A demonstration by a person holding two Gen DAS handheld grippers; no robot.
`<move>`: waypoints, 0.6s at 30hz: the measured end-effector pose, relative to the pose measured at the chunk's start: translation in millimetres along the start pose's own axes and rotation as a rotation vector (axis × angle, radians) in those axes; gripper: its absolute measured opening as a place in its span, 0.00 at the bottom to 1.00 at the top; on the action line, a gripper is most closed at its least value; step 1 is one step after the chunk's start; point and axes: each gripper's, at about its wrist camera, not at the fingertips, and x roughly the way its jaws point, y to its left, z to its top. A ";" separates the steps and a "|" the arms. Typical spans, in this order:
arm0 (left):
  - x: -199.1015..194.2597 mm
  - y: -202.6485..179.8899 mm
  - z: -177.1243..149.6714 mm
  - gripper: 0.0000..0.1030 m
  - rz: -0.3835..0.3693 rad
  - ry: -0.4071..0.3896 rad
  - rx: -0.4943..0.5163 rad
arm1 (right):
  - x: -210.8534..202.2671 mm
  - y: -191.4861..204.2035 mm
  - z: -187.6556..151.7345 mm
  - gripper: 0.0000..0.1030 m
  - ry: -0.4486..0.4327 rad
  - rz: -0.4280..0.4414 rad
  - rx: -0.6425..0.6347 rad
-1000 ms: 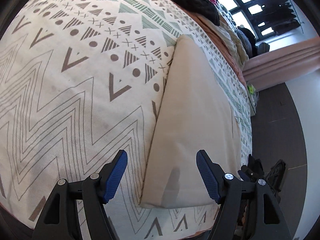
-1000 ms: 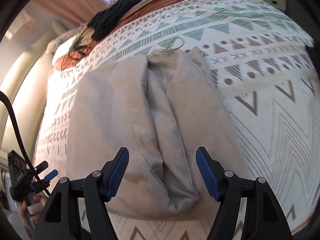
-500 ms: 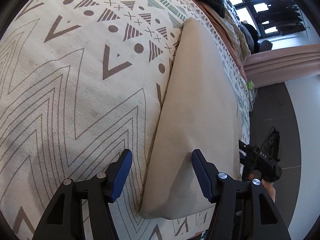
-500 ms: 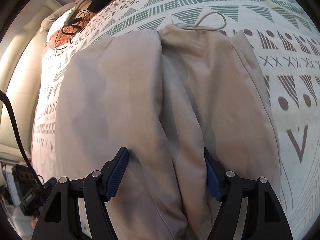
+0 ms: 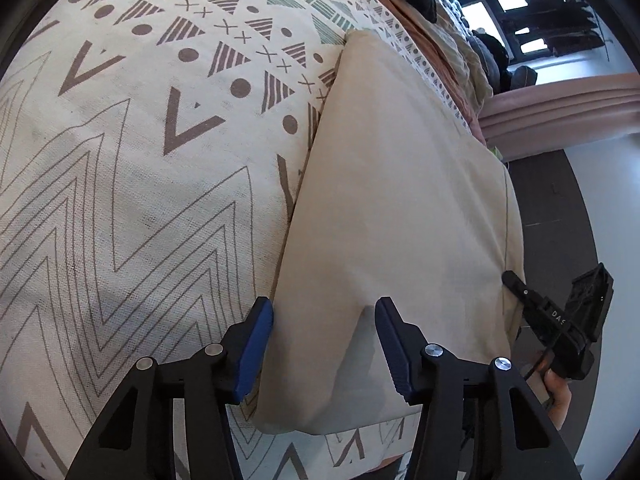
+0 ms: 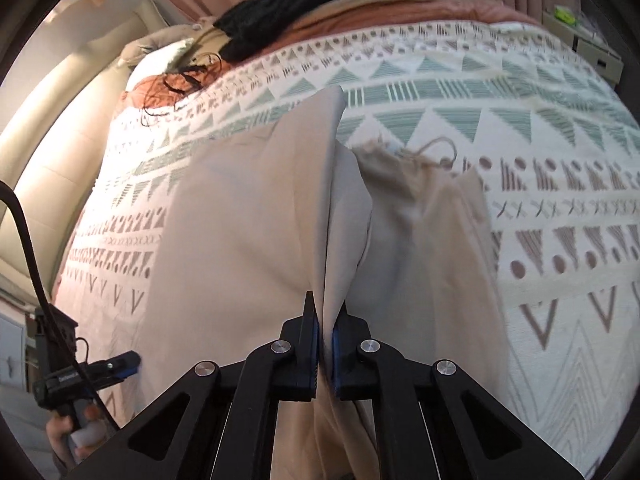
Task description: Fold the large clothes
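Patterned bedspread left of beige garment lies bare, free passage. Clothes pile crowds far end. Cable hangs at bed edge, possibly snag risk.

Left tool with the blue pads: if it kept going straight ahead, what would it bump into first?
Most likely the folded beige cloth garment. The left tool points down at its near left edge, jaws closing with that edge between them. The patterned bedspread lies just beneath, though depth is hard to judge.
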 end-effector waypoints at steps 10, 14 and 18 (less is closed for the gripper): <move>-7.7 -13.5 6.3 0.53 -0.027 -0.013 0.032 | -33.4 -20.4 4.6 0.04 -0.042 -0.094 0.000; -6.6 -14.3 7.2 0.53 -0.021 -0.006 0.045 | -37.1 -42.3 4.3 0.04 -0.050 -0.125 0.047; 1.2 -17.0 6.9 0.53 -0.017 0.012 0.051 | -25.3 -64.9 0.2 0.04 -0.016 -0.111 0.091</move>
